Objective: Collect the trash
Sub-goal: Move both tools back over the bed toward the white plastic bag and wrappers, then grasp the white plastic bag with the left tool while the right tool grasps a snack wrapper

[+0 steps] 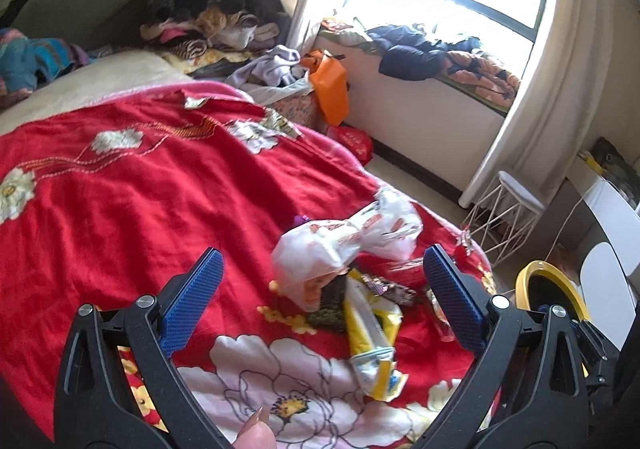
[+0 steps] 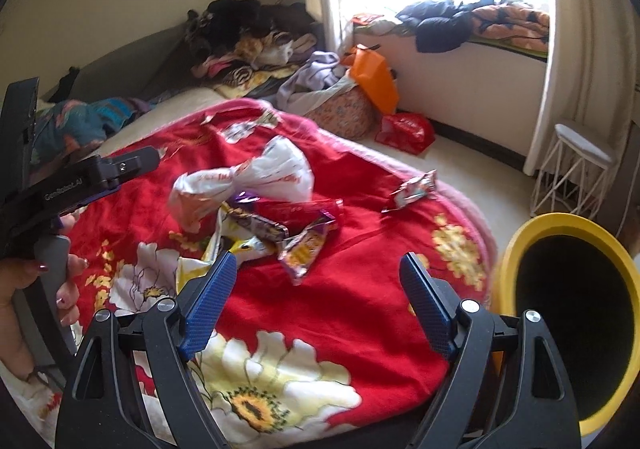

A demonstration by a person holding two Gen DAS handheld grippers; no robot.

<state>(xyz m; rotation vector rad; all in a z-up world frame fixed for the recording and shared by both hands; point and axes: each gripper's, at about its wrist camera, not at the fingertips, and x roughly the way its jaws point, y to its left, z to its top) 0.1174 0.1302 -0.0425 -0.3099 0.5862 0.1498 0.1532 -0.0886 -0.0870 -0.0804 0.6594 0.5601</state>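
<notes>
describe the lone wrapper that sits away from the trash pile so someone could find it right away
Start at the red flowered blanket covering the bed, then find the heap of snack wrappers under the white printed plastic bag. Look toward the blanket's window-side edge: the small crinkled silvery wrapper lies there alone, touching no other litter.

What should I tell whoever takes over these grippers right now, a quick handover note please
Left hand-held gripper: open, empty, aimed at the wrapper pile.
Right hand-held gripper: open, empty, above the red blanket.
Trash: white plastic bag, yellow snack packet, dark and red wrappers lie clustered on the blanket; one small wrapper lies apart near the bed's edge.
Yellow bin: beside the bed, on the right gripper's side; its inside is too dark to read.
Done: nothing picked up that shows.
Left: every piece into the bin.
</notes>
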